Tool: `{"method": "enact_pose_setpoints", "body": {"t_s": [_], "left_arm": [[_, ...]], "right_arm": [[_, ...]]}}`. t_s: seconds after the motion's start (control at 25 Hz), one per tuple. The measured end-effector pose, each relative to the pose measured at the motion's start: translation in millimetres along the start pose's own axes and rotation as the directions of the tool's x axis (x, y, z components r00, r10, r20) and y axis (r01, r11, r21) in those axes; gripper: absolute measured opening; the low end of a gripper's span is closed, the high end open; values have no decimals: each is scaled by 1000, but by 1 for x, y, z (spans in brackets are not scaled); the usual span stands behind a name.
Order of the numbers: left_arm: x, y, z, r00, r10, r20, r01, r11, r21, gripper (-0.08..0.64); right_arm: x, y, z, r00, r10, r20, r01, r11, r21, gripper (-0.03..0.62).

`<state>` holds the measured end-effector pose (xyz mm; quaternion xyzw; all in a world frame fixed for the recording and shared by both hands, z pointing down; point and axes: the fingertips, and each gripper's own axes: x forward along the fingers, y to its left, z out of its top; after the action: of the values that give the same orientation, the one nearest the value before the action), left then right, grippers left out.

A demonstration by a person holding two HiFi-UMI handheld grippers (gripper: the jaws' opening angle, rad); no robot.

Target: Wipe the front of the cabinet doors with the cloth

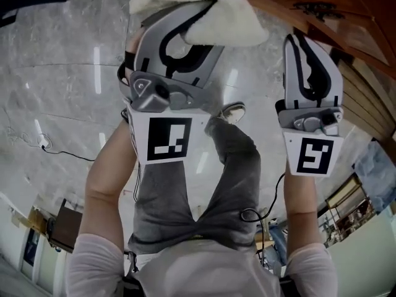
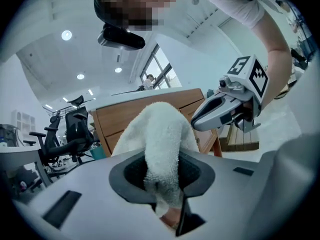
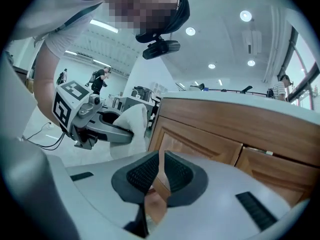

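Note:
A fluffy white cloth (image 1: 204, 8) is clamped in my left gripper (image 1: 182, 30), which is shut on it; the cloth bulges out past the jaws in the left gripper view (image 2: 160, 134). The wooden cabinet (image 1: 349, 39) runs along the top right of the head view, a little beyond both grippers. Its panelled doors (image 3: 220, 134) fill the right gripper view just ahead of my right gripper (image 3: 160, 176), whose jaws are shut with nothing between them. The right gripper (image 1: 304, 45) is held beside the left one, closer to the cabinet. The cloth does not touch the doors.
A grey marble floor (image 1: 62, 79) lies below, with a cable (image 1: 43, 144) on it at the left. The person's legs and a shoe (image 1: 232, 111) are under the grippers. Office chairs (image 2: 67, 134) stand left of the cabinet (image 2: 125, 116).

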<state>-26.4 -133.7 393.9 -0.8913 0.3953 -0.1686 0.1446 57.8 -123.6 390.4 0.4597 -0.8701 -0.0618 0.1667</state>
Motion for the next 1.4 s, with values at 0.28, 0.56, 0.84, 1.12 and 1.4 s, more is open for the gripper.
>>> {"method": "enact_pose_setpoints", "body": {"t_s": [0.28, 0.56, 0.84, 1.12, 1.4], "left_arm": [[-40, 44, 75, 999, 34, -35, -34, 999, -16, 112], [-89, 69, 163, 998, 42, -57, -45, 998, -44, 112], [-145, 78, 238, 992, 33, -118, -47, 993, -111, 112], [-176, 112, 313, 993, 41, -110, -54, 992, -116, 114], [-194, 147, 387, 997, 64, -41, -66, 996, -59, 113]], "right_arm": [[-18, 3, 91, 1000, 29, -1, -29, 1000, 9, 57], [-46, 12, 191, 999, 43, 14, -43, 999, 25, 57], [-89, 15, 279, 998, 59, -4, -59, 996, 62, 57], [-119, 20, 363, 999, 42, 10, -42, 993, 112, 57], [-147, 17, 427, 999, 31, 43, -36, 991, 128, 57]]}}
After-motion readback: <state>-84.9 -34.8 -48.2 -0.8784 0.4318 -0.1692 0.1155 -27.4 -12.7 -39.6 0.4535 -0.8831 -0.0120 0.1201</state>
